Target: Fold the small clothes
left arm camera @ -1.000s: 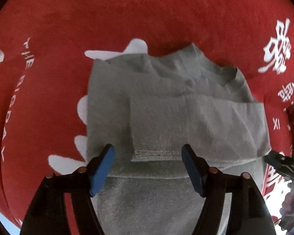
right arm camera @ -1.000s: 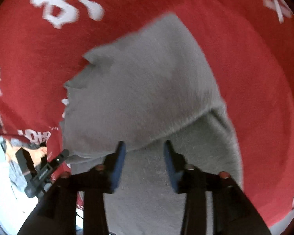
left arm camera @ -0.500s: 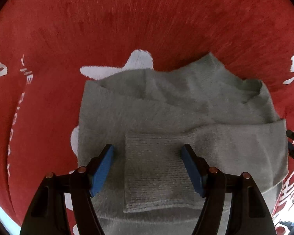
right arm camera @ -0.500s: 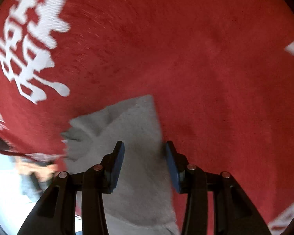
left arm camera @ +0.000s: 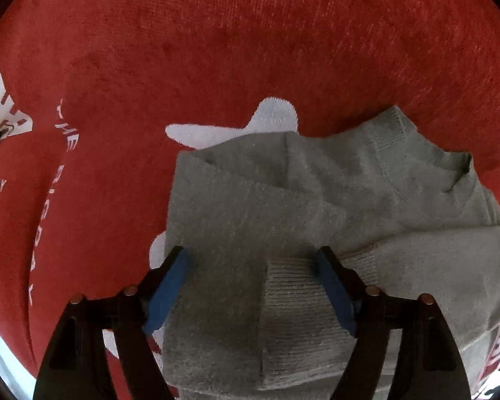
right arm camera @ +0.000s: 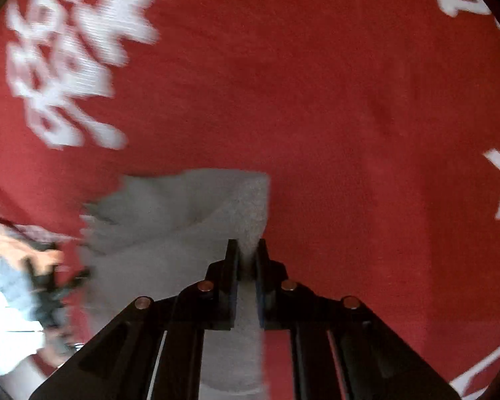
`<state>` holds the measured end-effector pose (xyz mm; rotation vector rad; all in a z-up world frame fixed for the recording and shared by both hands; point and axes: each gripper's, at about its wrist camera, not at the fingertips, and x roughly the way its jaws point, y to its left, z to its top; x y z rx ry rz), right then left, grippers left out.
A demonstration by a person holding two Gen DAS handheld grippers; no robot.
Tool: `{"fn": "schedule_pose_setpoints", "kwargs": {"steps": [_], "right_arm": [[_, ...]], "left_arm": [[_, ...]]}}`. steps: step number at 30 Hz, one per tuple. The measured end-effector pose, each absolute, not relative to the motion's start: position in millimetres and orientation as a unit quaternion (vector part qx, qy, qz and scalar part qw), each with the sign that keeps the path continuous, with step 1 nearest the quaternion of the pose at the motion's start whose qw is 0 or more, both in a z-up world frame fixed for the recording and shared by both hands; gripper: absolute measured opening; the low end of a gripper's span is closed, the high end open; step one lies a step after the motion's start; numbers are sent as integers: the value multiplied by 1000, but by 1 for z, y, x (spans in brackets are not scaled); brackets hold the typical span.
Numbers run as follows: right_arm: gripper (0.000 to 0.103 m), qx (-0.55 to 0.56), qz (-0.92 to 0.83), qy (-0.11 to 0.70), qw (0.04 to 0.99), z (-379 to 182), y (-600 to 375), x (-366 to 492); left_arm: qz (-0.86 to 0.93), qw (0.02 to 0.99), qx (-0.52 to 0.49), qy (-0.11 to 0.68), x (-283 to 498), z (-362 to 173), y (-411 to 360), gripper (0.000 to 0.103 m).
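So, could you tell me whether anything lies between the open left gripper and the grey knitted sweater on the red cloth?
Nothing visible does. The left gripper hangs open straight over the grey knitted sweater, its blue pads either side of the folded ribbed cuff. Only the sweater itself lies on the red printed cloth there.
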<state>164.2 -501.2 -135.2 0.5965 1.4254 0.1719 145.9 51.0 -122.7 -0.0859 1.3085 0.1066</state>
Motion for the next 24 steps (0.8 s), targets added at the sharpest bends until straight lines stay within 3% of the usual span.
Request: {"fn": "schedule_pose_setpoints", "kwargs": {"steps": [4, 8, 15, 21, 24], "right_arm": [[20, 262, 55, 637, 723, -131, -505, 161], [20, 234, 55, 637, 732, -109, -493, 154], [20, 261, 92, 625, 730, -81, -459, 129], [20, 232, 136, 646, 715, -78, -411, 116], [20, 204, 142, 658, 711, -77, -392, 111]], "left_arm": [[40, 785, -39, 617, 147, -120, 49, 80], [30, 796, -26, 604, 144, -97, 75, 80], [-15, 771, -131, 623, 152, -110, 126, 80], [44, 778, -28, 626, 155, -130, 131, 79], [57, 776, -55, 625, 145, -123, 144, 79]]}}
